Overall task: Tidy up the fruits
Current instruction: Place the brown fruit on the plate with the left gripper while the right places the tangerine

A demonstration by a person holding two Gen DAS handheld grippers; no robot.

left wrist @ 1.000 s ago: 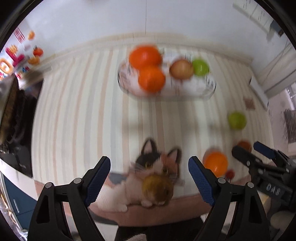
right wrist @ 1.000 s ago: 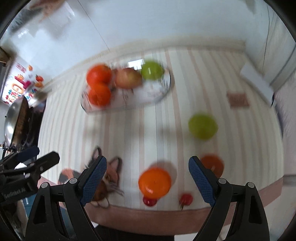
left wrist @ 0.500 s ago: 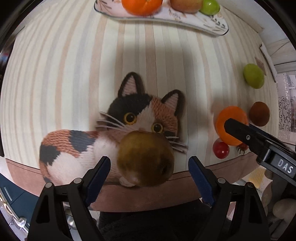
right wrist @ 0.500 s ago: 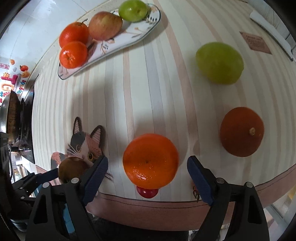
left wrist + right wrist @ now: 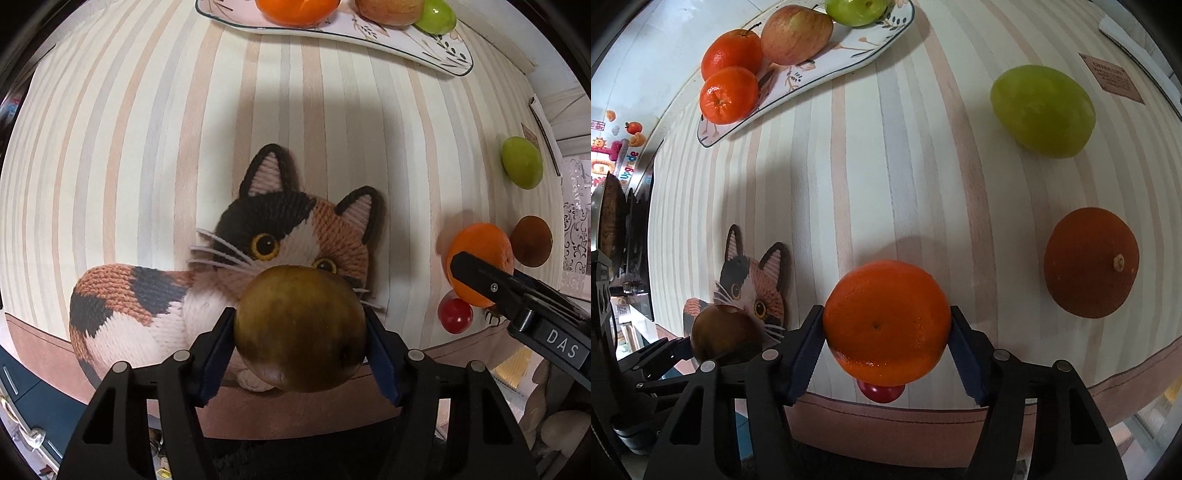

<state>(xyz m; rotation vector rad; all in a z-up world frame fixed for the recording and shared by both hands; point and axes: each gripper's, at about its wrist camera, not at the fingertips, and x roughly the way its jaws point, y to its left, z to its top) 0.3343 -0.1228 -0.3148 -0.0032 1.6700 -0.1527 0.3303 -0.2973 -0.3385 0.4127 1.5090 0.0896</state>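
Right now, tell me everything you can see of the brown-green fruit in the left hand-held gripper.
The brown-green fruit is round and smooth, olive mottled with darker brown, slightly glossy, with a small dimple low on its near side. It sits between the two blue pads of the left hand-held gripper, which press on its left and right sides. It is over the calico cat mat, hiding part of the cat's face, near the table's front edge. Whether it still rests on the mat cannot be told. The right wrist view shows it too.

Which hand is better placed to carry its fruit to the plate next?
Right, slightly, as a judgement. Both grippers are shut on fruit: the left gripper on a brown fruit, the right gripper on an orange. The plate has bare space at its right end.
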